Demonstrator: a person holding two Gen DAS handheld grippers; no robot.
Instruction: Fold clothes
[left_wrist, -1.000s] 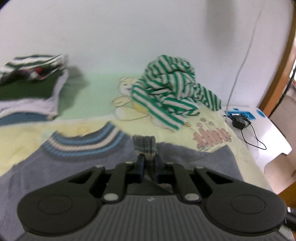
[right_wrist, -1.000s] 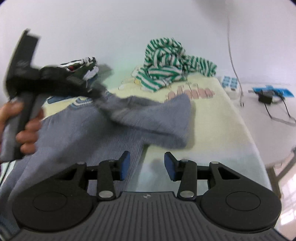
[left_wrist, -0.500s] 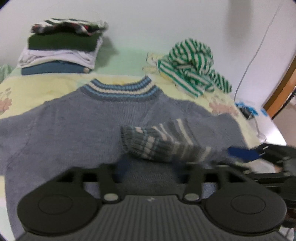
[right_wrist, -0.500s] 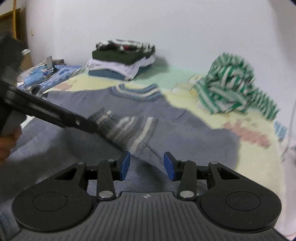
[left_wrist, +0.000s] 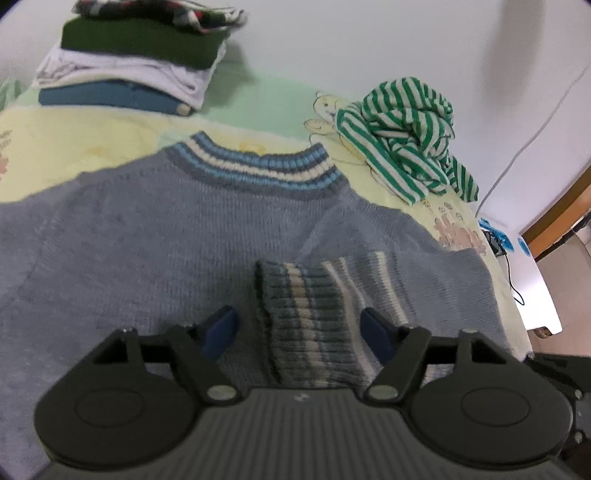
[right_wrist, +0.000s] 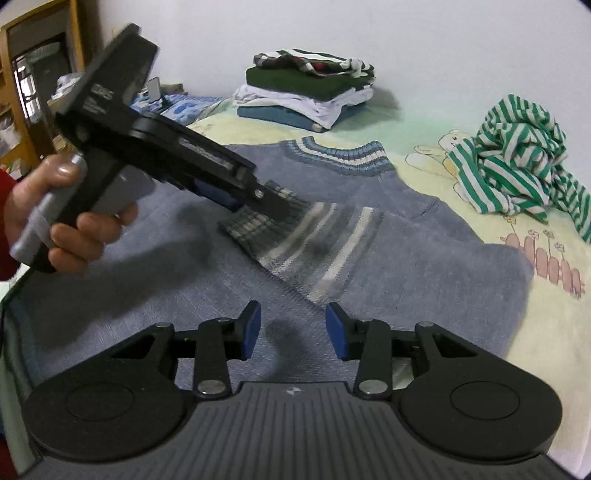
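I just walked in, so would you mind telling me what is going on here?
A person is folding a grey-blue sweater spread on the bed, working handheld tongs in each hand. The sweater's sleeve lies folded across its body, its striped cuff between the open left tongs. The right tongs hover open over the sweater. A folded stack and a crumpled green-striped shirt wait behind.

Folded stack (right_wrist: 310, 92) blocks far-left bed (right_wrist: 517, 325) corner; striped heap (right_wrist: 517, 158) crowds far right. Clear lane between them, past sweater (left_wrist: 184, 229) collar.

Ribbed knit wool sweater (left_wrist: 184, 236), matt black plastic tool (right_wrist: 293, 328)
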